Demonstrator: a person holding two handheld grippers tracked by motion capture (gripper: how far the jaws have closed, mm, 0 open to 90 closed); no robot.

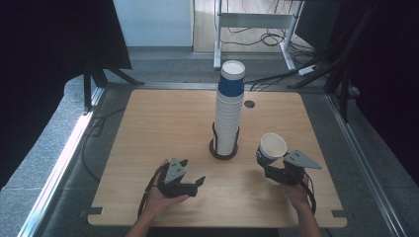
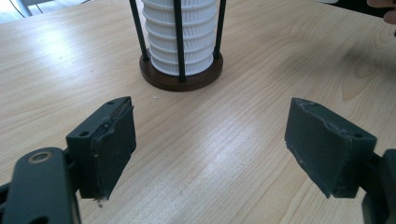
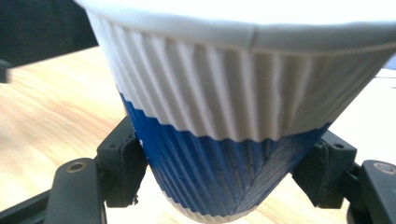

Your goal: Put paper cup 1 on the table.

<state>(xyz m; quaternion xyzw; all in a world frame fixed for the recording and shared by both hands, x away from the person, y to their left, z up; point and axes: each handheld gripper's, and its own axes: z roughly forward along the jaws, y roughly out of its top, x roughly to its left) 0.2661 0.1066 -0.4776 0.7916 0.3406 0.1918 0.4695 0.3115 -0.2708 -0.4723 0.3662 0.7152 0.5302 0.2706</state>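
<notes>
Right claw (image 1: 267, 165) clamps the blue-and-white cup (image 1: 272, 148) low for stacking; left claw (image 1: 190, 183) rests wide open, empty, on the desk (image 1: 148, 128).

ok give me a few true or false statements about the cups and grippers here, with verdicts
1. The right gripper is shut on a paper cup. True.
2. The left gripper holds a cup. False: its jaws stand open with nothing between them.
3. The cup stack stands in a round holder. True.
4. The held cup is upside down. False: its mouth faces up.
5. The stack's top cup is red. False: blue and white.
</notes>
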